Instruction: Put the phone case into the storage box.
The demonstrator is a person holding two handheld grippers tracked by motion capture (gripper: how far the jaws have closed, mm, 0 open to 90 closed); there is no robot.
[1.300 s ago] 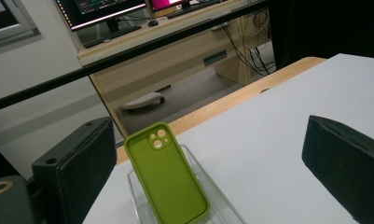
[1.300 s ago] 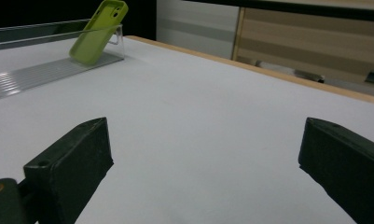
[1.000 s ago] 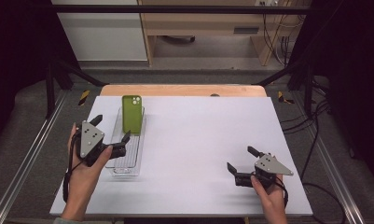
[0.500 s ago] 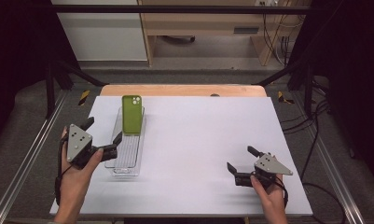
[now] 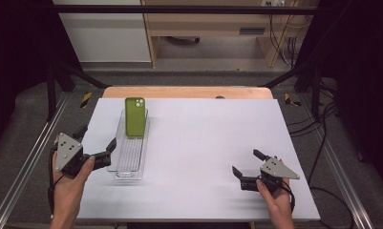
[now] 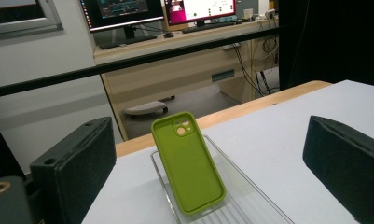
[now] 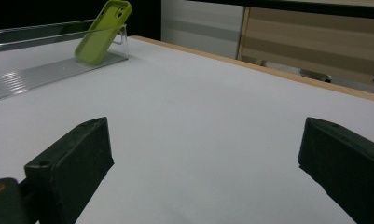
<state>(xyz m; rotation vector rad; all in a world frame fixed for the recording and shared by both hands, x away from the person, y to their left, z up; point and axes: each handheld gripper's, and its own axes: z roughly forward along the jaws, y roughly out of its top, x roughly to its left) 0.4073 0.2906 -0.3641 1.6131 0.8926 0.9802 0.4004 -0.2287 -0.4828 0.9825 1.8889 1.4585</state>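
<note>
Case (image 5: 135,117): green phone case, soft matte look, rounded corners, camera cut-out at the top. It stands tilted in the far end of the tray, hollow side facing the person, lower edge on the ribbed floor and upper part leaning back toward the end wall, which probably keeps it from sliding flat.
Tray (image 5: 125,170): long, narrow, clear plastic, low walls, ribbed floor; it lies on the table with its length running away from the person, left of centre.
Left gripper (image 5: 97,146): jaws wide apart, empty, beside the tray's near left side and not touching the case. In the left gripper view the case (image 6: 188,163) sits between the two black jaws but farther off, so the tool looks lined up on it for a grasp.
Right gripper (image 5: 248,167): jaws wide apart, empty, low over the near right of the table, well apart from the tray; it seems parked out of the way.
Jaw pads: black blocks with a slightly grainy face and blunt square ends, likely meant to grip a smooth thin edge.
Table (image 5: 208,138): pale, matte, flat sheet with a wooden strip along the far edge.
Judgement: the case is thin and flexible, so a pinch across its side walls may bend it.
</note>
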